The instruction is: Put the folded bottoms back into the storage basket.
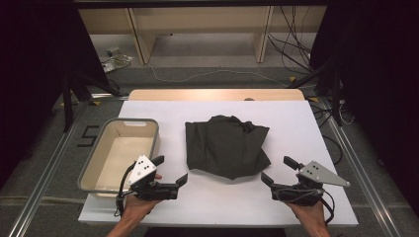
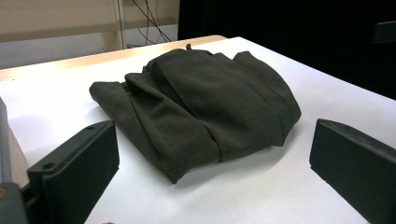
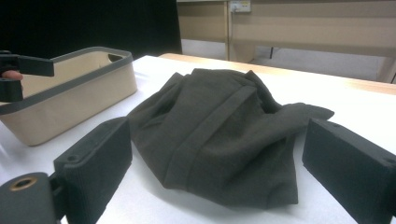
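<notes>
A dark grey folded garment [image 1: 226, 146] lies in the middle of the white table top [image 1: 291, 118]. My left gripper [image 1: 170, 170] hovers near the table's front edge, to the garment's lower left, jaws wide apart and empty. My right gripper [image 1: 277, 170] sits at the front right, also open with nothing between its jaws. In the left gripper view the garment [image 2: 201, 107] lies just beyond the two black jaws, and my gripper [image 2: 205, 175] points at its near folded edge. The right gripper view shows the garment [image 3: 219, 130] ahead of my gripper [image 3: 215, 172], with its hem nearest.
A beige bin with a grey rim [image 1: 91, 168] stands empty at the table's left, close beside my left hand; its wall [image 3: 70, 102] appears in the right gripper view. Beyond the table are a wooden strip, floor cables and shelving legs.
</notes>
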The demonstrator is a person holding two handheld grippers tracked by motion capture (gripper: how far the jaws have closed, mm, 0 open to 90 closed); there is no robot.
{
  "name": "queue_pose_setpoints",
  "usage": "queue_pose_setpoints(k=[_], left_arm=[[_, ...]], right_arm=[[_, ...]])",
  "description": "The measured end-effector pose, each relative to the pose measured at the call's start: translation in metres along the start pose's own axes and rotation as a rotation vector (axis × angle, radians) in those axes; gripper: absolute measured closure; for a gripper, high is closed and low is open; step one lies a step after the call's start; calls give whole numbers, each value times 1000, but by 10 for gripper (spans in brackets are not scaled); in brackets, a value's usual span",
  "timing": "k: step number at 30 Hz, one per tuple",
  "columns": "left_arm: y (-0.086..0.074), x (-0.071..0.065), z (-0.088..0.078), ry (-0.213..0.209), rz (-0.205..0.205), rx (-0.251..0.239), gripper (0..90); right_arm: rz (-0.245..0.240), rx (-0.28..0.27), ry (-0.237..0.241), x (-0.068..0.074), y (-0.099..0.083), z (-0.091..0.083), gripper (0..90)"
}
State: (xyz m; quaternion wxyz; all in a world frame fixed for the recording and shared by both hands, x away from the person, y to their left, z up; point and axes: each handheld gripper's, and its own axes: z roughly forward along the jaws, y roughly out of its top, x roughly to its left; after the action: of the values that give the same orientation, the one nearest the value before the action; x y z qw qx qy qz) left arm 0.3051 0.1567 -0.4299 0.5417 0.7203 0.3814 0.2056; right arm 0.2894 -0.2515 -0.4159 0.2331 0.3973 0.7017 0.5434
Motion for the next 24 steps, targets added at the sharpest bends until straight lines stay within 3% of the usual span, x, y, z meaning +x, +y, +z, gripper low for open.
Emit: queue_pose_setpoints(k=[5,10,19,20,22,24], left_arm=[[0,-1,2,8,-4,6,13],[2,0,4,42,-1,22,13],[9,8,16,73,-50,44,25],[9,8,16,73,-50,44,30],[12,10,21,59,-88,46,30],[13,9,26,57,-86,55,30]], right_arm=[[7,9,-2,0,0,1,90],[15,17,-2,-1,0,2,91],[42,52,-6,-9,4,6,58],[49,57,-7,-11,5,7,57],[56,60,-6,-13,5,8,55],[64,65,-13,-18,7,10,51]])
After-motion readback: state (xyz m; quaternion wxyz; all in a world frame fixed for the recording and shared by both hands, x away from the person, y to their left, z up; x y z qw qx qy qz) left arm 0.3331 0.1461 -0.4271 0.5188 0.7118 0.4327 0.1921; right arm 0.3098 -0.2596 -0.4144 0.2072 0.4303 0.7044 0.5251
